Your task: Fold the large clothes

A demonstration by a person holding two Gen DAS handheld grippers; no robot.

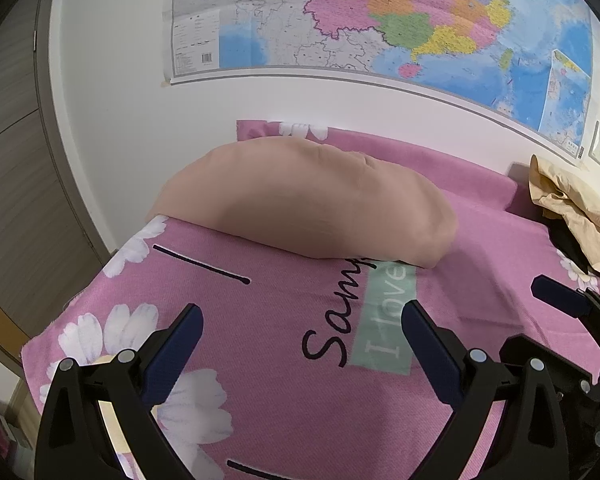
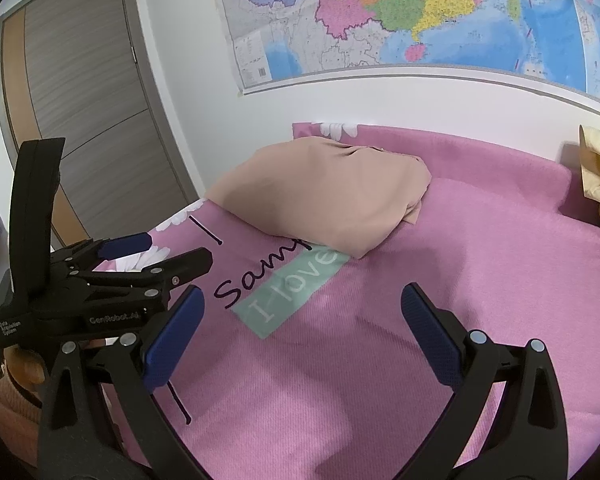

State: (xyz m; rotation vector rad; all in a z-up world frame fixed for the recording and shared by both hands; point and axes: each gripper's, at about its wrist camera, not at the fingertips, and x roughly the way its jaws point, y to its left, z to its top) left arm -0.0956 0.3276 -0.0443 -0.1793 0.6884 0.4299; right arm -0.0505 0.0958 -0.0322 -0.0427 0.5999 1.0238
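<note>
Holding both grippers above the near part of the pink floral bedspread (image 1: 300,420), I have nothing in either one: the left gripper (image 1: 302,344) has its jaws spread wide over the "I love" printed label (image 1: 384,320), and the right gripper (image 2: 302,328) is equally spread, hanging over plain pink fabric just right of that same label.

The folded tan garment (image 1: 312,204) lies beyond the label, its near edge overlapping the top of the black script, with its bulk toward the wall map (image 1: 380,20). It sits as a tidy, rounded bundle with a smooth upper face. In the right wrist view its layered edges show at the end away from the label, so I judge this piece finished and parked there to keep the area around the label free for working.

Far to the right of the label, against the wall, a crumpled pale yellow garment (image 1: 568,204) lies in a loose heap, with something dark under it that I cannot identify. I take that to be the next item to fold, which would explain why both sets of jaws are open and unloaded. The left gripper shows in the right wrist view just left of the label, side by side with the right one.

Reaching the heap calls for a long move to the right, past the tan bundle without dragging it.
</note>
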